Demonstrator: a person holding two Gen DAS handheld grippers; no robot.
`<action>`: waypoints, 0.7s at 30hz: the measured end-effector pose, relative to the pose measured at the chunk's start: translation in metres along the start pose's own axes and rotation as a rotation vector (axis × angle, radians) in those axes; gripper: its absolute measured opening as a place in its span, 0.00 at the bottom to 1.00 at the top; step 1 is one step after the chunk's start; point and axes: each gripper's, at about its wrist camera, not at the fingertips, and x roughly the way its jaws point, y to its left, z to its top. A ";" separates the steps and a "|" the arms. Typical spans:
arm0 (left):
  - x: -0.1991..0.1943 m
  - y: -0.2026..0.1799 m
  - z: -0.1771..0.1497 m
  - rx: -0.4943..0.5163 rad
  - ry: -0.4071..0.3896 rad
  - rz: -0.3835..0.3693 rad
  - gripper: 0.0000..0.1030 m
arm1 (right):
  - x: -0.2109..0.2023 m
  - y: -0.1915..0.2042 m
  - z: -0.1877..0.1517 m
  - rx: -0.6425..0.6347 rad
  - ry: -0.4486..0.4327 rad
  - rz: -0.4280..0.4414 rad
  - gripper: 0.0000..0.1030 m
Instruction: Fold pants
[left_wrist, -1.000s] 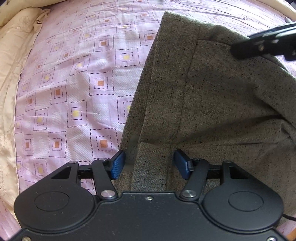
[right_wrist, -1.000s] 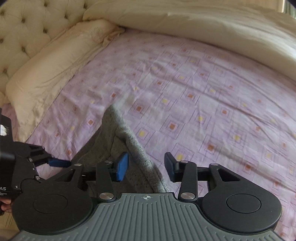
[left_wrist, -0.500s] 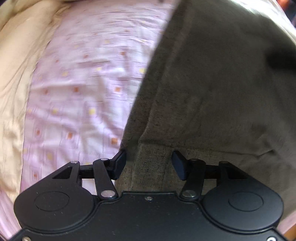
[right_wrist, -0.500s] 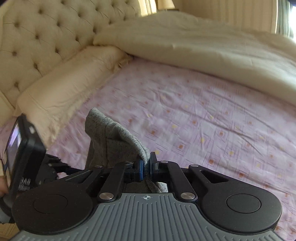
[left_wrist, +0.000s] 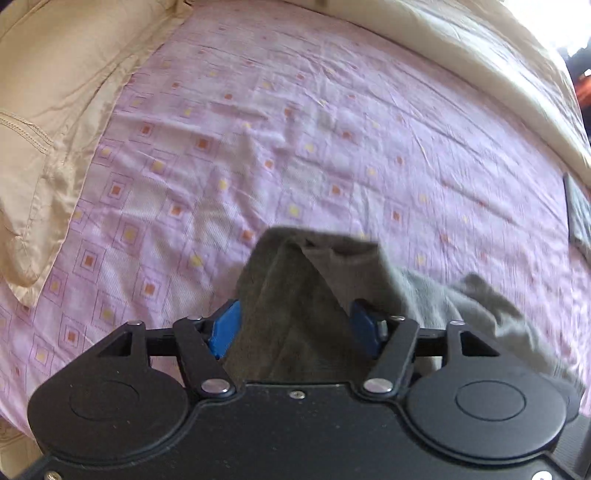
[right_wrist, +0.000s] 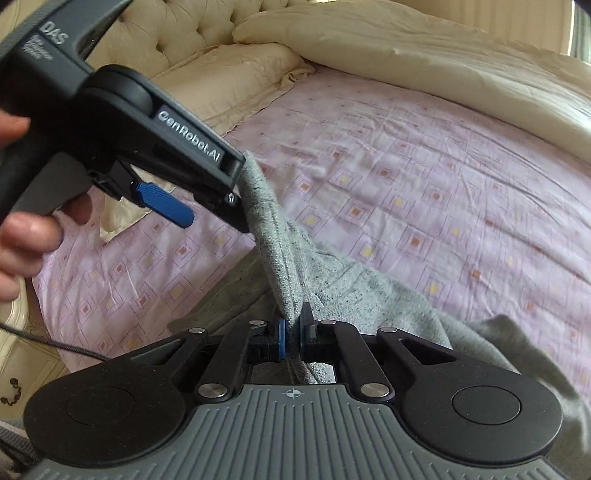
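The grey tweed pants (right_wrist: 354, 291) hang lifted above the pink patterned bedsheet (right_wrist: 424, 192). My right gripper (right_wrist: 291, 332) is shut on an edge of the pants. In the left wrist view the pants (left_wrist: 295, 314) bunch between the blue pads of my left gripper (left_wrist: 293, 326), whose jaws stand wide apart with cloth draped over them. The left gripper also shows in the right wrist view (right_wrist: 221, 206), held up at the left with the pants' upper edge against its tip.
A cream pillow (left_wrist: 44, 122) lies at the left and a cream duvet (right_wrist: 424, 55) is piled along the far side. A tufted headboard (right_wrist: 177, 33) stands behind. A dark flat object (left_wrist: 576, 210) lies at the sheet's right edge.
The right gripper closed on the pants' edge. Both grippers rose and lifted the pants off the sheet; the left gripper stayed wide open with cloth between its pads.
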 end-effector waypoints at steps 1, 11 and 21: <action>0.000 -0.006 -0.005 0.004 0.010 -0.013 0.69 | 0.000 0.000 -0.002 0.006 -0.002 0.001 0.07; 0.003 -0.018 -0.025 -0.005 0.039 -0.056 0.78 | 0.002 0.011 -0.025 -0.024 0.004 0.009 0.07; -0.008 -0.010 -0.049 -0.034 0.046 -0.109 0.78 | 0.006 0.011 -0.039 0.025 0.027 0.019 0.07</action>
